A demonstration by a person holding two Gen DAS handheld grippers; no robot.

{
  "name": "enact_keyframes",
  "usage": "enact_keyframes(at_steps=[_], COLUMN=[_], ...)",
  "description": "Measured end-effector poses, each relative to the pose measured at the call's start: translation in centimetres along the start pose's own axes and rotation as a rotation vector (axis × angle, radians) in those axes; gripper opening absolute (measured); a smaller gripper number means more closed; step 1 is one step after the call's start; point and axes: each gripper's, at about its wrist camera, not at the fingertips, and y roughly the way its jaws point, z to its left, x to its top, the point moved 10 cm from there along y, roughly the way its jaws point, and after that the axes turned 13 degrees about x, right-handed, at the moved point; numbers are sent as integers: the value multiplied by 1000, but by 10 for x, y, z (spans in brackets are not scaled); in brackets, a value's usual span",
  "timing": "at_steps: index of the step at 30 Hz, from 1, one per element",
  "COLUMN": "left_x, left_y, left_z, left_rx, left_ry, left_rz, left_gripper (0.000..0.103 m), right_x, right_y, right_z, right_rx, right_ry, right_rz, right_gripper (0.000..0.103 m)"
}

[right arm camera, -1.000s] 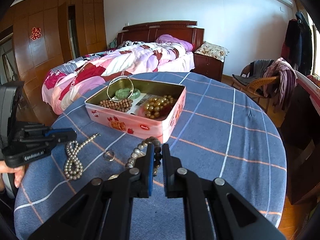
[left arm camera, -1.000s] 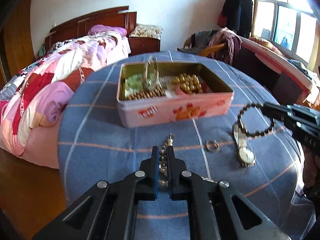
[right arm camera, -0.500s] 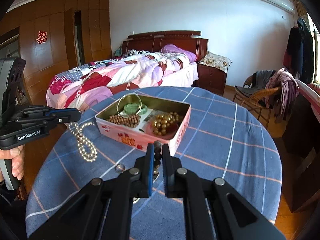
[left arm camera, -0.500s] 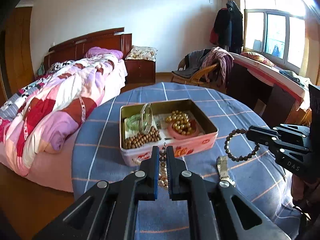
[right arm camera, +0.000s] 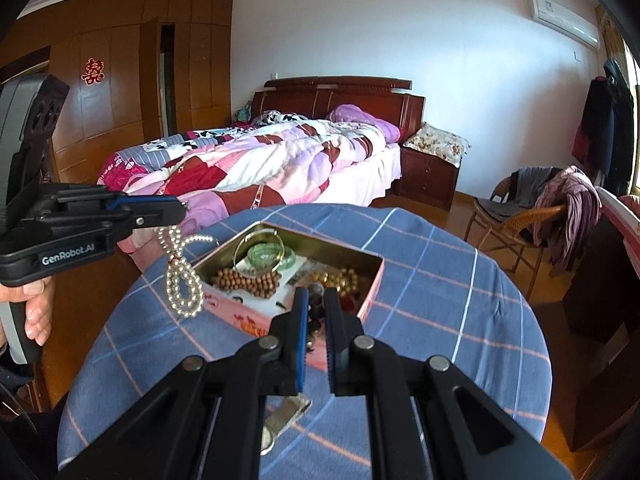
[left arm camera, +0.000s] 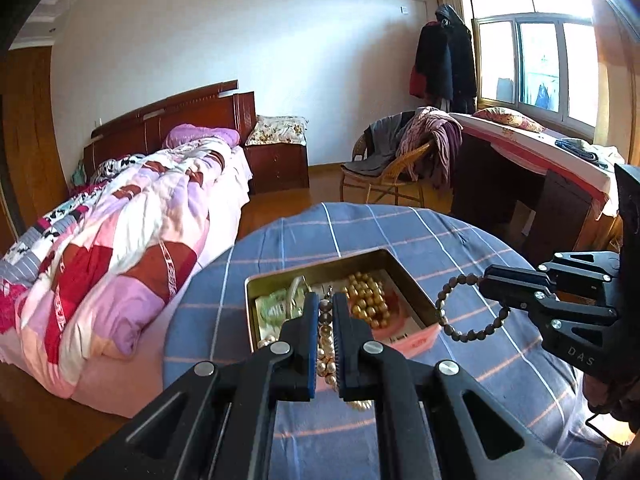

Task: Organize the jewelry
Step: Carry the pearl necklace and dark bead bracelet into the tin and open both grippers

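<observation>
An open pink tin (left arm camera: 416, 342) (right arm camera: 370, 292) sits on the blue checked tablecloth and holds a green bangle (right arm camera: 266, 254), brown beads (right arm camera: 244, 280) and gold beads (left arm camera: 366, 300). My left gripper (left arm camera: 326, 304) (right arm camera: 182, 208) is shut on a pearl necklace (left arm camera: 326, 360) (right arm camera: 180, 276) and holds it in the air by the tin's left end. My right gripper (right arm camera: 316, 300) (left arm camera: 486, 276) is shut on a dark bead bracelet (left arm camera: 466, 308) (right arm camera: 314, 312), hanging above the tin's near right side.
A wristwatch (right arm camera: 286, 416) lies on the cloth under my right gripper. The round table (right arm camera: 440, 280) stands beside a bed (right arm camera: 260, 160) with a patchwork quilt. A wicker chair (right arm camera: 516, 216) with clothes and a desk stand to the right.
Both grippers have lifted off the table with their jewelry. The necklace and bracelet now hang in the air, closer to the tin.
</observation>
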Motion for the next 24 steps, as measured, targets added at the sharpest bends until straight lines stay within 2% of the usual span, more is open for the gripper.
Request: enact_keyframes(at_steps=[10,24], left_x=[22,24], left_y=[24,55], left_z=[-2,-4], left_rx=[21,42], left_ry=[48,66], left_rz=[-10,19], left_gripper=[5,5], right_x=[25,36], right_y=[18,40], right_z=[-6,-23], right_rx=[-7,-25], right_ry=[-37,-23], right_rz=[11,30], right_gripper=[10,10])
